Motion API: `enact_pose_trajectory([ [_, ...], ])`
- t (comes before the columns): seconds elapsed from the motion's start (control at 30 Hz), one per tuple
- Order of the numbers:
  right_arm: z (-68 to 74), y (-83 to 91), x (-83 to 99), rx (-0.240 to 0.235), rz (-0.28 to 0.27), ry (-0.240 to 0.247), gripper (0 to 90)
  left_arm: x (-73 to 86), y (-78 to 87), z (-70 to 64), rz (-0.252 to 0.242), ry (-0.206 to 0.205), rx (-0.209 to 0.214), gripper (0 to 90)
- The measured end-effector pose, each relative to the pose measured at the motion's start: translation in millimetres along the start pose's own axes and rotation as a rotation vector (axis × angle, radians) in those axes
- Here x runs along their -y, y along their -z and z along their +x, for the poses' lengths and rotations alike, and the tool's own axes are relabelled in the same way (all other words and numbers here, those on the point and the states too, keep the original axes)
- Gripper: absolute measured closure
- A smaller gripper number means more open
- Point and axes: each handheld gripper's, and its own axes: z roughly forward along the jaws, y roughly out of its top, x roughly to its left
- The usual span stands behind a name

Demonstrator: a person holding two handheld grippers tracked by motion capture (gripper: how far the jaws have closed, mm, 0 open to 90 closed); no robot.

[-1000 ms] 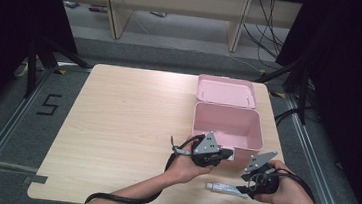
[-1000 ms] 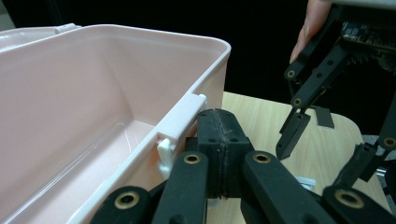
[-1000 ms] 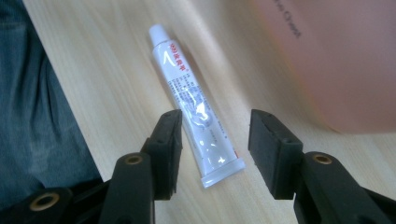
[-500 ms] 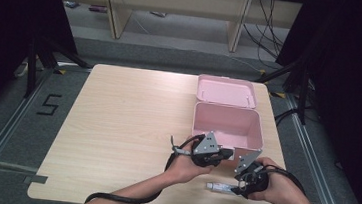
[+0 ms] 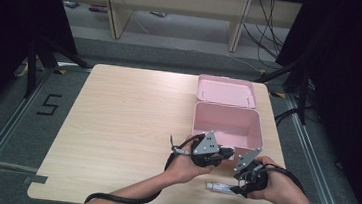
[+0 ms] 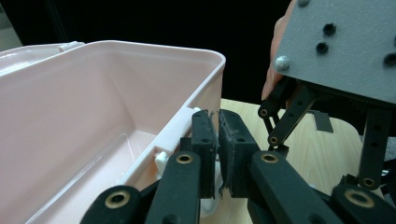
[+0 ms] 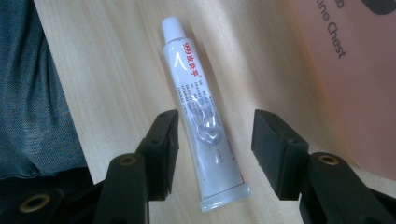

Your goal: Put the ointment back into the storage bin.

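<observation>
Ointment tube (image 7: 198, 112) is lying flat on the table (image 5: 116, 126), close to its near edge and toward the near right corner, just in front of the open pink box (image 5: 227, 124). In the right gripper view its white cap is pointing away from the tongs and its crimped end is sitting nearest them. The right gripper (image 7: 212, 140) is hovering over the tube with its jaws spread wide, one on either side of the body and neither touching it, so the tube is sitting squarely in the gap, seemingly lined up for a grasp across its width. The left gripper (image 6: 218, 149) is sitting at the box's near wall, its jaws drawn together on the rim by the white latch (image 6: 180, 133); a sliver of gap is showing between the pads, and they are apparently pinching the wall. That hold is probably steadying the box so it is not sliding while the other hand works. The box's lid (image 5: 226, 90) is lying folded back toward the far edge, leaving the interior open to take the tube.
</observation>
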Motion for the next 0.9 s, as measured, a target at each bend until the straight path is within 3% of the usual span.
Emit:
enact_pose_trajectory([
  [0.13,0.1,0.1,-0.5,-0.003,-0.003,-0.003,52.0,-1.1,1.9,-1.5,-0.002,-0.004,0.001,83.9],
  [0.17,2.1,0.8,-0.5,-0.009,0.005,-0.029,52.0,-1.6,3.2,-2.5,-0.006,-0.006,0.006,83.8],
  [0.23,2.4,1.1,-0.9,-0.009,0.008,-0.023,51.9,-3.3,7.3,-4.9,-0.005,-0.016,0.011,83.2],
  [0.27,0.5,0.2,-1.2,-0.008,-0.001,0.006,51.9,-4.4,12.8,-7.3,-0.012,-0.02,0.012,83.0],
  [0.37,0.5,-0.7,-1.6,-0.003,0.0,0.008,51.8,-4.4,20.3,-7.1,-0.009,-0.025,0.008,82.5],
  [0.4,1.6,-2.0,-2.3,-0.006,0.01,-0.014,51.8,-4.0,30.4,-5.2,-0.001,-0.03,-0.003,82.4],
  [0.47,0.1,-4.2,-4.3,-0.003,0.015,0.018,51.8,-3.5,40.8,-2.7,-0.005,-0.028,-0.012,81.8],
  [0.5,2.6,-4.9,-5.2,-0.009,0.03,-0.012,51.8,-3.5,46.8,-0.9,-0.001,-0.031,-0.018,81.5],
  [0.53,2.0,-5.6,-7.1,-0.004,0.035,0.008,51.8,-3.5,46.8,-0.9,-0.001,-0.031,-0.018,81.1],
  [0.6,3.1,-6.3,-8.6,-0.007,0.04,0.0,51.8,-2.9,58.3,1.6,-0.006,-0.032,-0.03,80.6],
  [0.63,1.5,-7.5,-10.8,-0.016,0.041,0.033,51.9,-2.4,63.9,2.9,-0.008,-0.032,-0.036,80.1],
  [0.73,4.1,-9.9,-17.1,-0.024,0.077,0.044,52.2,1.6,84.5,10.0,0.001,-0.03,-0.064,77.9],
  [0.77,2.6,-11.6,-18.9,-0.026,0.079,0.079,52.3,3.3,88.4,11.7,-0.008,-0.025,-0.071,77.4],
  [0.8,4.9,-11.9,-20.1,-0.029,0.102,0.06,52.4,4.9,93.0,13.2,-0.006,-0.021,-0.077,77.0],
  [0.9,6.1,-16.4,-24.2,-0.032,0.126,0.083,52.7,8.0,101.7,16.2,0.004,-0.012,-0.089,75.2],
])
